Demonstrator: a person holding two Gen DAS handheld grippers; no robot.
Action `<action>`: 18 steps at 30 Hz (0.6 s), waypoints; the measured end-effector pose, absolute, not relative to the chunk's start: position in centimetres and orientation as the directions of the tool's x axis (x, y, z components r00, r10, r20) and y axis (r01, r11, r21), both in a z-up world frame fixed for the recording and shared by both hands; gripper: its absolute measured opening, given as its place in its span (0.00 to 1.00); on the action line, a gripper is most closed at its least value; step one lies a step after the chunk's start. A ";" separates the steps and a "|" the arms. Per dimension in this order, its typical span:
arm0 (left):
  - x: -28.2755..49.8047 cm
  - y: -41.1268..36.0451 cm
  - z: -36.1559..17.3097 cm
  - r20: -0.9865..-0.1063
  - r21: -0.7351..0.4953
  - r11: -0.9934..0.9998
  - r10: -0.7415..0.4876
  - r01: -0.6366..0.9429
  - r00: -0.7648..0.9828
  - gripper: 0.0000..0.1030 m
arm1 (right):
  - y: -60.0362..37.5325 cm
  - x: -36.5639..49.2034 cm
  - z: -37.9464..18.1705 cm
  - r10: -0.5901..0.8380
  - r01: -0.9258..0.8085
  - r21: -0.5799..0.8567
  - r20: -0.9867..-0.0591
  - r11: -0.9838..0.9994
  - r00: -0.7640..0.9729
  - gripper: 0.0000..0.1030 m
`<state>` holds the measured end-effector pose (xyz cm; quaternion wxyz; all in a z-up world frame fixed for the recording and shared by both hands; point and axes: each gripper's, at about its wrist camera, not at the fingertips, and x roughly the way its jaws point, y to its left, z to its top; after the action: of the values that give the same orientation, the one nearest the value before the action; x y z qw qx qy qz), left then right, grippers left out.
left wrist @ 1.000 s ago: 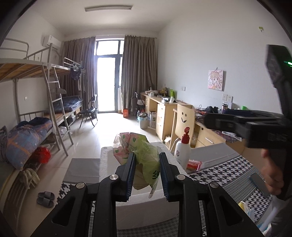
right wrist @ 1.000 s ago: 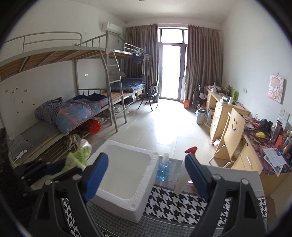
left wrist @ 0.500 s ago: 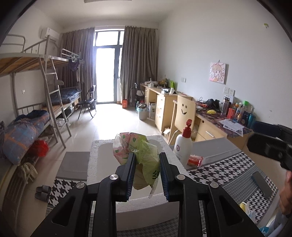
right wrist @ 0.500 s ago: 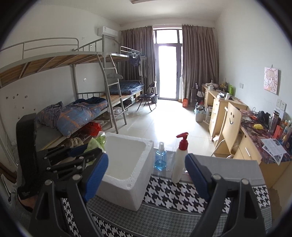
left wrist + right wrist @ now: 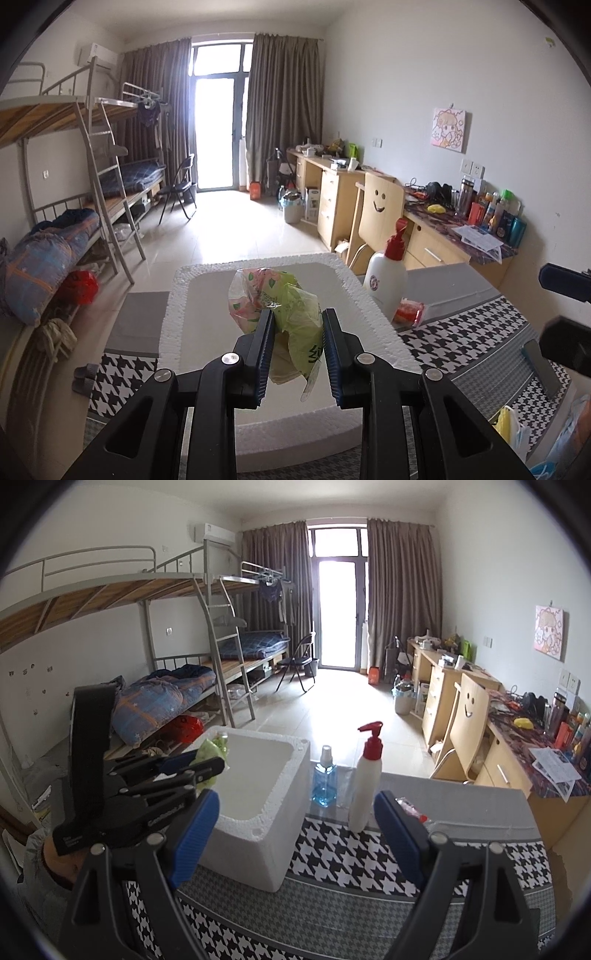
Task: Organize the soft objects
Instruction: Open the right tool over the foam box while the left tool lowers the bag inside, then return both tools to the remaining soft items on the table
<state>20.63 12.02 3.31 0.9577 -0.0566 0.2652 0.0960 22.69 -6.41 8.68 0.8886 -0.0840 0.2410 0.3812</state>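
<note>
My left gripper (image 5: 295,328) is shut on a crumpled green and pink plastic bag (image 5: 280,306) and holds it above the open white foam box (image 5: 177,302). In the right wrist view the left gripper (image 5: 207,766) with the bag (image 5: 212,749) hangs over the box's (image 5: 280,812) left rim. My right gripper (image 5: 295,830) is open and empty, above the houndstooth cloth (image 5: 351,853) to the right of the box.
A white pump bottle with a red top (image 5: 365,775) and a blue spray bottle (image 5: 324,779) stand behind the box. A small red packet (image 5: 408,310) lies by the bottle. A phone (image 5: 541,365) and more bags (image 5: 506,424) lie at right.
My left gripper with the bag has moved forward and lower over the foam box. The right gripper has dropped lower and to the right in the left view.
</note>
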 end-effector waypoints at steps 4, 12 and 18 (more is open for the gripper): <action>21.1 12.3 2.9 -0.534 -0.055 0.973 0.160 -0.223 0.830 0.44 | -6.3 22.9 8.1 0.627 -0.714 0.032 -0.507 0.699 0.591 0.86; 20.0 11.8 3.0 -0.519 -0.066 0.973 0.157 -0.223 0.840 0.77 | -7.2 23.1 8.2 0.628 -0.706 0.052 -0.506 0.706 0.591 0.86; 18.1 10.6 3.7 -0.471 -0.061 0.974 0.165 -0.219 0.866 0.97 | -7.7 23.0 8.3 0.627 -0.700 0.059 -0.502 0.712 0.595 0.86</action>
<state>18.11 10.63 3.72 0.9644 -0.0562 0.2385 0.0995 22.99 -7.69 8.27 0.8901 -0.0724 0.2519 0.3728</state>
